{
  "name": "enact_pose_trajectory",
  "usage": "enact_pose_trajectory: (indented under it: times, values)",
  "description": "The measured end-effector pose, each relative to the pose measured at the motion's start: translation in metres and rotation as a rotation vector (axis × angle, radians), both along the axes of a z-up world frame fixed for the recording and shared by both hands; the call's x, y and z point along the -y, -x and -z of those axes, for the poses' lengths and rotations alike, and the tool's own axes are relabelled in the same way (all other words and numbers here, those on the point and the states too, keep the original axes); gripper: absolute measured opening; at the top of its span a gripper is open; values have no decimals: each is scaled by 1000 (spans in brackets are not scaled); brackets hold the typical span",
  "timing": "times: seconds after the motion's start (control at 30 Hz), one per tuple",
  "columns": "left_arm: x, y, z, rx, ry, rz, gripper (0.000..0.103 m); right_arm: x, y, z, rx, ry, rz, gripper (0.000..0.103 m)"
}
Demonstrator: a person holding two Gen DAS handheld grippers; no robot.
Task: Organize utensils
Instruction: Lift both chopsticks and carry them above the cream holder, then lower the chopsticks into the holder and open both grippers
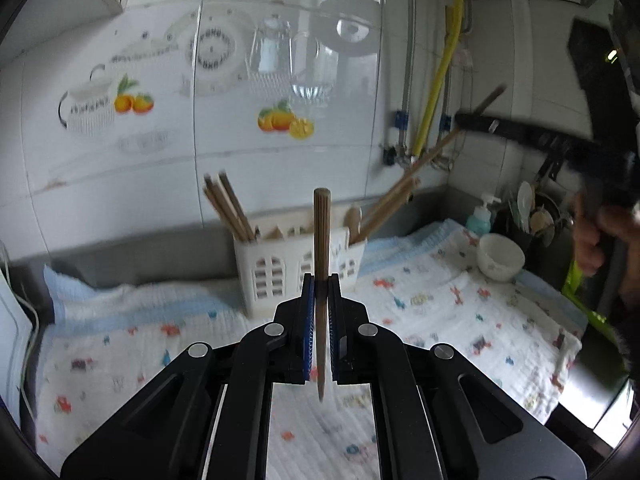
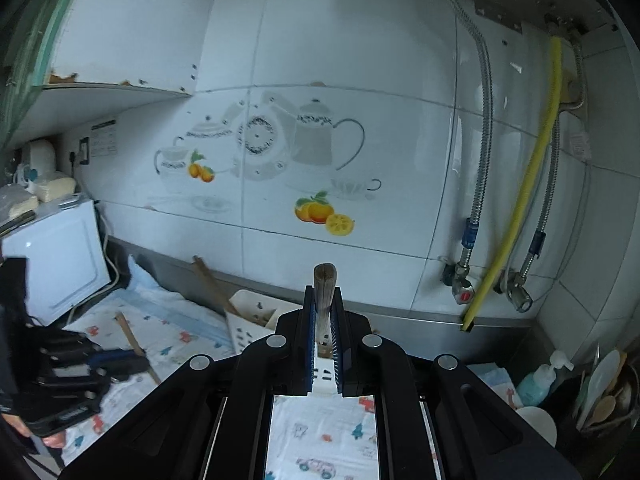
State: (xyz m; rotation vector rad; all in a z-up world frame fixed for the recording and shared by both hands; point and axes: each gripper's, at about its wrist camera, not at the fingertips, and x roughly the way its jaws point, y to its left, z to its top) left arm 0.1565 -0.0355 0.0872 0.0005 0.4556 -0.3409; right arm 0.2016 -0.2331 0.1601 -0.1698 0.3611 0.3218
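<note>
both tongs, left gripper point(image 1: 320, 280) and right gripper point(image 2: 325, 300), are clamped on chopsticks point(image 1: 321, 248); next, these must be lowered into the far white holder point(image 1: 276, 268).

No legible text, brand, number or sign in either wrist view. A small notice point(image 2: 103, 139) on the wall beside the socket carries print, too small and blurred to read. A tag point(image 2: 580, 145) by the pipes likewise unreadable. The soap bottle point(image 2: 538, 384) shows no readable label

Cloth-covered counter point(image 1: 460, 304) with white caddy point(image 1: 276, 268), bowl point(image 1: 500, 256)
</note>
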Motion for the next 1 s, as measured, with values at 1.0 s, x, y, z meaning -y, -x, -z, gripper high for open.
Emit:
enact_pose_trajectory:
  times: [1.0]
  values:
    - [-1,-132,-81,214,72,-154,5,-14,-68,60,-124,61,-17,8]
